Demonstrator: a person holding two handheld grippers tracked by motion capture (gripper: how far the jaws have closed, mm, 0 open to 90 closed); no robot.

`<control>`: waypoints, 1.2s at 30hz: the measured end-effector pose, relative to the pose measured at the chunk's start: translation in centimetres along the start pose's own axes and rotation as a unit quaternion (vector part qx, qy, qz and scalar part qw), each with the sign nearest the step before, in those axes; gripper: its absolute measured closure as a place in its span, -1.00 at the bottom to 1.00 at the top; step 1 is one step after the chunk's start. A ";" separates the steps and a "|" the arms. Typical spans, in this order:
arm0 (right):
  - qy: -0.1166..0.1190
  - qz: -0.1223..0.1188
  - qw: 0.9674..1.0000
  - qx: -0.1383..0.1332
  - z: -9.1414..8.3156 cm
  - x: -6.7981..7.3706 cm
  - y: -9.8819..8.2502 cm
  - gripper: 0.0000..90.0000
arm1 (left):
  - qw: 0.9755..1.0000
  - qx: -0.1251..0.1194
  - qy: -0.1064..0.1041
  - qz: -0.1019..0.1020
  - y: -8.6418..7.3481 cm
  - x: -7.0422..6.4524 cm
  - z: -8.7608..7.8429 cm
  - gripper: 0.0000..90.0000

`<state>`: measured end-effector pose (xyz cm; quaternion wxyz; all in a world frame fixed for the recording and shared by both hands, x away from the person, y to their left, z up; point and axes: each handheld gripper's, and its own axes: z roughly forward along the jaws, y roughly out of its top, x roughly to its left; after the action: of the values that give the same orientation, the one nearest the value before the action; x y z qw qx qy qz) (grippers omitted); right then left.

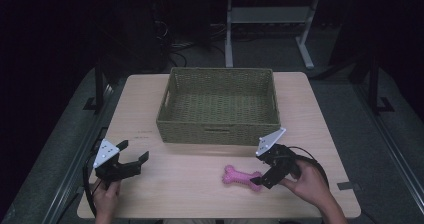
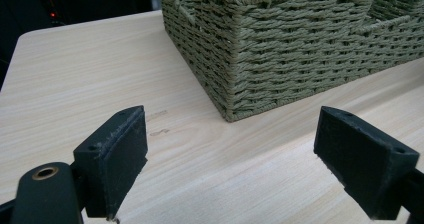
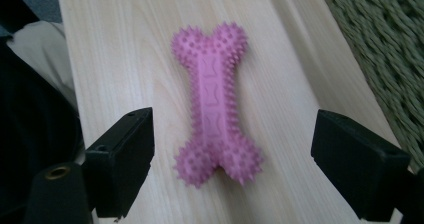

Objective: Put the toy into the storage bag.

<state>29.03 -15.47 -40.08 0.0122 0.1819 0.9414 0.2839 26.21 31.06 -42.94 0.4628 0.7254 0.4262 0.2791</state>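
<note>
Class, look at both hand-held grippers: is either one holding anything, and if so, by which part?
Nothing is held. The right hand-held gripper is open, its jaws either side of one knobbed end of the pink bone toy lying on the table. The left hand-held gripper is open over bare tabletop.

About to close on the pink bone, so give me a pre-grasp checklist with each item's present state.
1. Right gripper open wide: ok, its fingers stand well apart.
2. Pink bone toy between those fingers: ok, its near end lies in the gap, touching neither.
3. Toy lying flat on the table: ok.
4. Fingers low enough to close around the toy: cannot tell.
5. Green woven basket free of things to receive it: ok, its inside looks bare in the high view.
6. Left gripper out of the way: ok, open, holding nothing, at the table's left.
</note>
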 end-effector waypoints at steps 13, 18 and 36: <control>0.015 -0.020 0.999 0.026 2.0 0.3 1.9 -0.54 | 1.000 -0.001 0.000 0.000 0.0 0.1 0.0 -0.70; 0.014 -0.022 0.999 0.041 2.8 0.3 2.1 -0.46 | 1.000 -0.001 -0.001 -0.001 0.0 0.2 0.0 -0.70; 0.012 -0.021 0.997 0.069 5.0 0.3 1.8 -0.12 | 1.000 -0.002 0.000 -0.004 0.0 0.3 -0.1 -0.70</control>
<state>30.00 -11.31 -43.21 -0.0061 0.1593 0.9623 0.2203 26.29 31.35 -42.90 0.4654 0.7229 0.4283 0.2782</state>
